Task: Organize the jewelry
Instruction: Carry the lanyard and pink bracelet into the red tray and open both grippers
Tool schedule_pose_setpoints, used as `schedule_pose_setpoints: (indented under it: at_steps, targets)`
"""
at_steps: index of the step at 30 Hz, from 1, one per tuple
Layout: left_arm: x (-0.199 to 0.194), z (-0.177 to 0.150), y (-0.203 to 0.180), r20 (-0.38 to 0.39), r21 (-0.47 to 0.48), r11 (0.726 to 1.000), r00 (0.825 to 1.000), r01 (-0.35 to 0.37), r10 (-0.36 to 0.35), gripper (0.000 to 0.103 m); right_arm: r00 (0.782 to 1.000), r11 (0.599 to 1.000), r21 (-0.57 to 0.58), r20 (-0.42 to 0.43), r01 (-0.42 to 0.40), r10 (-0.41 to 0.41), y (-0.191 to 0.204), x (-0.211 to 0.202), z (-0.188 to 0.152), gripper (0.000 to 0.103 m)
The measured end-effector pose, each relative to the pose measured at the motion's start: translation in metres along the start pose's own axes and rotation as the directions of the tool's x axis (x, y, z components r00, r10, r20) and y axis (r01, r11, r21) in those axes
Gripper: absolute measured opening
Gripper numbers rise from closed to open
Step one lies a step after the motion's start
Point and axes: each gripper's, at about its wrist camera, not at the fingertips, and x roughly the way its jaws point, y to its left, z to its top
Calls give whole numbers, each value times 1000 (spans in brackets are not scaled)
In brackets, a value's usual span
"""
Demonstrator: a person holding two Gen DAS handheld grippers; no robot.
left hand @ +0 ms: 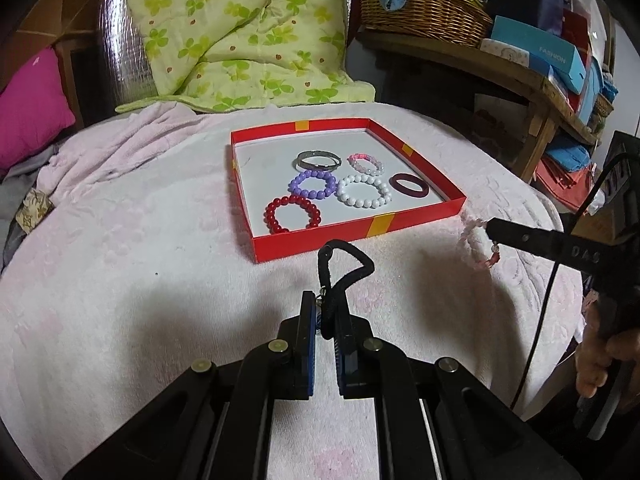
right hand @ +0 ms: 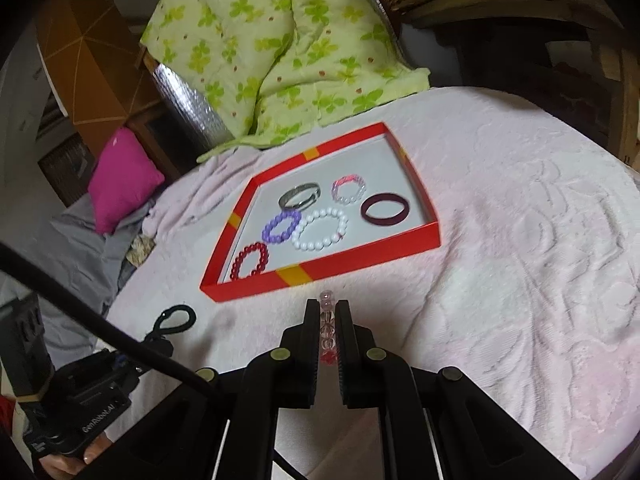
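Note:
A red shallow box (left hand: 416, 216) (right hand: 360, 254) sits on the pink blanket and holds several bracelets: red beads (left hand: 292, 214), purple beads (left hand: 313, 185), white beads (left hand: 364, 191), a silver bangle (left hand: 319, 160), a pink bead bracelet (left hand: 365, 163) and a dark maroon bangle (left hand: 409, 186). My left gripper (left hand: 325, 312) is shut on a black cord bracelet (left hand: 347, 266), held in front of the box's near wall. My right gripper (right hand: 327, 312) is shut on a pale pink bead bracelet (right hand: 327, 316), also seen in the left wrist view (left hand: 476, 246), right of the box.
A green floral quilt (left hand: 240, 32) lies behind the box. A magenta pillow (left hand: 32, 112) is at the left. A wicker basket (left hand: 424, 8) and boxes crowd a wooden shelf at the right. The pink blanket (right hand: 520, 240) spreads around the box.

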Motion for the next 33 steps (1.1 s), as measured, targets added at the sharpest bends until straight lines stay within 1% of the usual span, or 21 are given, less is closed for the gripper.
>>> schedule_pose_setpoints:
  at_steps: [4,11,17,22,25,28,33]
  targets:
    - [1,3,-8,8,14,1000,1000,-6,6,8,1000,999,33,9,-24,23,-8,-5,2,8]
    - [4,7,-24,18,49,999,1000,-14,13,8,998,998,39,22,-53,52,-8,-11,3,8]
    - [8,10,-31,13,53,998,1000,-14,13,8,997,996,45,27,-77,76,-7,-13,3,8]
    - [10,11,-33,13,49,999,1000,4,-5,8,995,994,50,32,-99,97,-4,-12,6,8]
    - [8,14,-32,22,30,999,999,37,-37,8,993,993,56,42,-108,106,-4,-13,10,8]
    - [7,18,-30,42,22,998,997,56,-57,8,991,990,67,65,-121,117,-7,-15,18,8]
    - [9,31,-23,87,-1,997,994,74,-73,8,990,991,76,94,-113,105,-11,-13,32,8]
